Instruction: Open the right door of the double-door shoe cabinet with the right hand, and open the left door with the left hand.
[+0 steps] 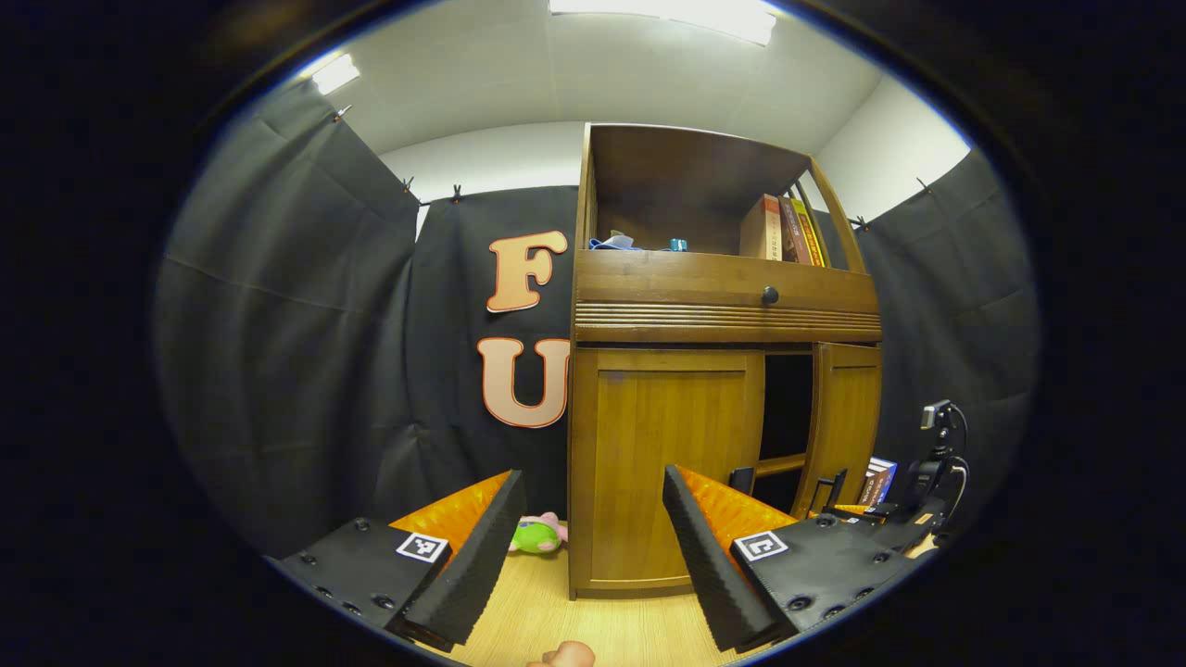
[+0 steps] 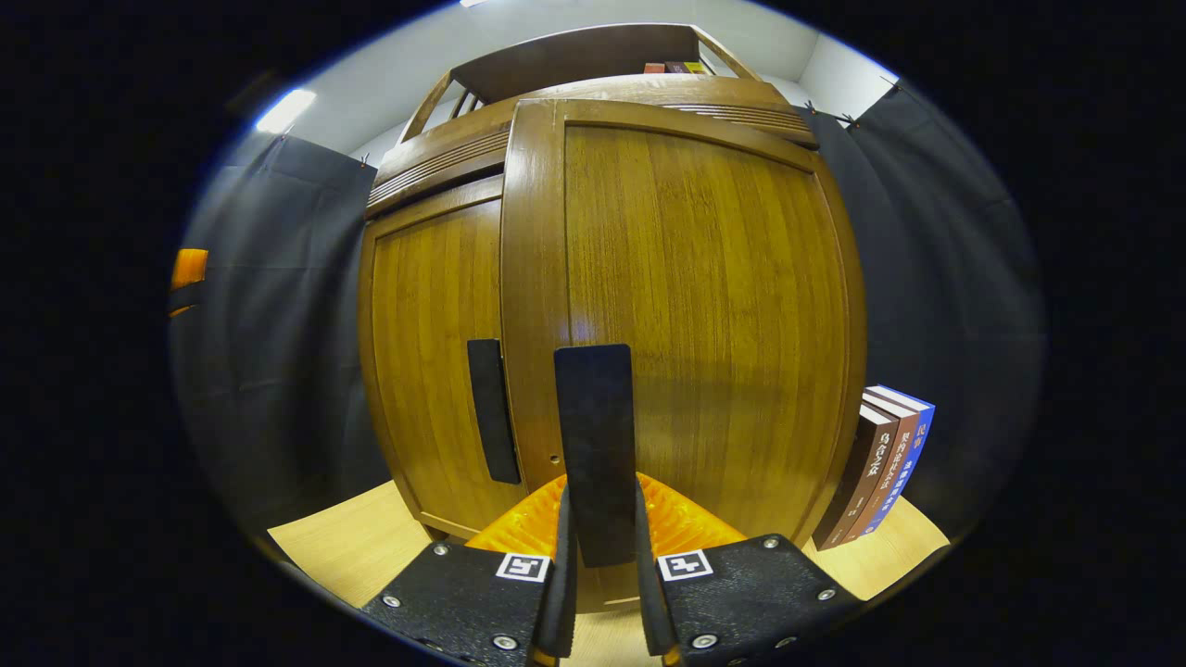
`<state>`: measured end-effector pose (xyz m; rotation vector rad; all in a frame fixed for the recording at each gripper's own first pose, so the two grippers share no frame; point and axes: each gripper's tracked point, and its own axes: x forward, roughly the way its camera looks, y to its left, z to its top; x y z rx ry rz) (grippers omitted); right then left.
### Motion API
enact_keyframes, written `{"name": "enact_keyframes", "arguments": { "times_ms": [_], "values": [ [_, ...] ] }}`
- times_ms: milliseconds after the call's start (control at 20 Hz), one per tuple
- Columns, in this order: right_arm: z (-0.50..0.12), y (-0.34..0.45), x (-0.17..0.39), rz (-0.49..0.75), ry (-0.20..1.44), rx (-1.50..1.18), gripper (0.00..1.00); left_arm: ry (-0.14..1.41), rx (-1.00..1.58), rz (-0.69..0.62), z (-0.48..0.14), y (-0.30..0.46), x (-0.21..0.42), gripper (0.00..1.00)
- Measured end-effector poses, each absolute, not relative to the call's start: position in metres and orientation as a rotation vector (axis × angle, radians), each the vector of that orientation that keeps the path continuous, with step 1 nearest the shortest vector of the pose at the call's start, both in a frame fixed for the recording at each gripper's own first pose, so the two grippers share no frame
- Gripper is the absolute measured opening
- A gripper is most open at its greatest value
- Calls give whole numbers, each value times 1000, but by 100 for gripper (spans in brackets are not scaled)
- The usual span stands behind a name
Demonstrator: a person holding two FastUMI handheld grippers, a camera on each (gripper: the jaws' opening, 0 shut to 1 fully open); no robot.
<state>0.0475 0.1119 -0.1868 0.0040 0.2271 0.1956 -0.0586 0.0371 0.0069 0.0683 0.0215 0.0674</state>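
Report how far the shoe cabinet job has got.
Done: the right door is swung partly open, a dark gap showing beside it. In hand: the right tongs are clamped on its black handle. Left: the left door is shut, and the left tongs hang open, short of it.

Bright, even light pours from the long white ceiling light panels [image 1: 667, 14], sharp focus throughout. Heavy fisheye bending bows the glossy brown wooden cabinet door [image 2: 695, 315], which carries soft glare; the open cabinet interior sits in shadow.
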Motion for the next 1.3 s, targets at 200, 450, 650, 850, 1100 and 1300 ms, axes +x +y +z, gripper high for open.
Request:
{"name": "enact_keyframes", "arguments": {
  "times_ms": [200,450,650,850,1100,1300],
  "values": [
    [-185,102,30,199,222,6,29,13,72,40,9,24,-60,96],
    [-182,89,13,197,218,-5,28,31,61,22,2,17,-59,95],
    [-181,78,3,193,219,12,28,30,60,24,1,17,-60,96],
    [-179,68,-10,180,219,20,28,28,55,15,1,12,-64,96],
    [-178,54,-19,164,221,19,28,25,58,4,0,7,-66,96],
    [-174,43,-27,151,218,23,25,24,54,-2,-1,2,-68,98]
  ]
}}
